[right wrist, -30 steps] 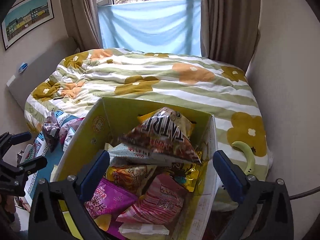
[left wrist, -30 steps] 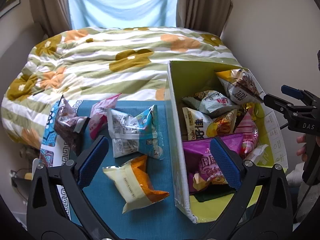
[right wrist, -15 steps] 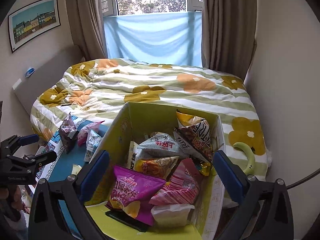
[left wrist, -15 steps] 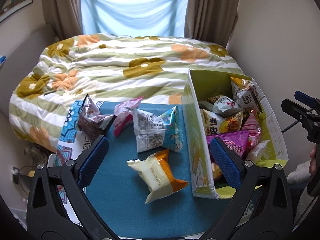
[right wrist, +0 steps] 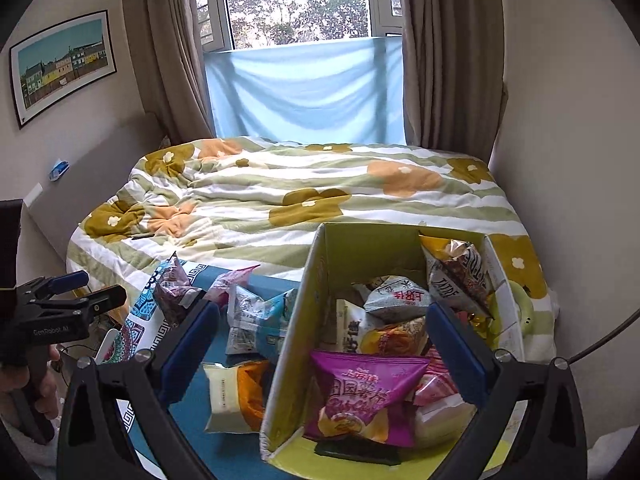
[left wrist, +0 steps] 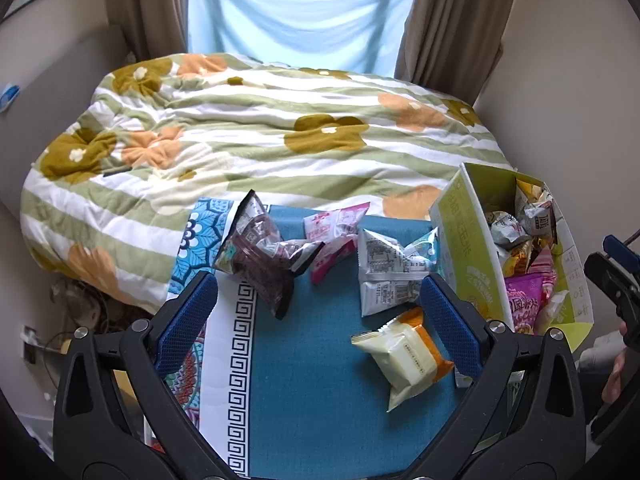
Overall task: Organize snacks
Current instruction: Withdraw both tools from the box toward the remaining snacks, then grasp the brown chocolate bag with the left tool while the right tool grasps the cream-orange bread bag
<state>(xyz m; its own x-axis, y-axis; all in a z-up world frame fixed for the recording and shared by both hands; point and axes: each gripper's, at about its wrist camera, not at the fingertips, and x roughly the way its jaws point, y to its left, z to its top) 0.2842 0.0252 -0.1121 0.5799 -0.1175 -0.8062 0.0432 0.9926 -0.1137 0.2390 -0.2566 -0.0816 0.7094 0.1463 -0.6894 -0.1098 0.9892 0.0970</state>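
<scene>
The left claw (left wrist: 318, 322) gapes wide and empty above the desk (left wrist: 320, 400), its blue pads straddling four loose packs. The right claw (right wrist: 324, 354) is equally wide and empty, poised over the box (right wrist: 296, 340). Nearest the left claw lies the cream-and-orange pack (left wrist: 404, 354), flat, its long axis running diagonally from near right to far left. Beyond it sit the white-and-blue pack (left wrist: 394, 270), crumpled against the box wall, the pink pack (left wrist: 332, 236) and the dark pack (left wrist: 266, 258), which leans with its long axis toward the bed (left wrist: 240, 140). The box at the desk's right edge is already heaped with bags, so most sorting looks done; these four remain outside.
</scene>
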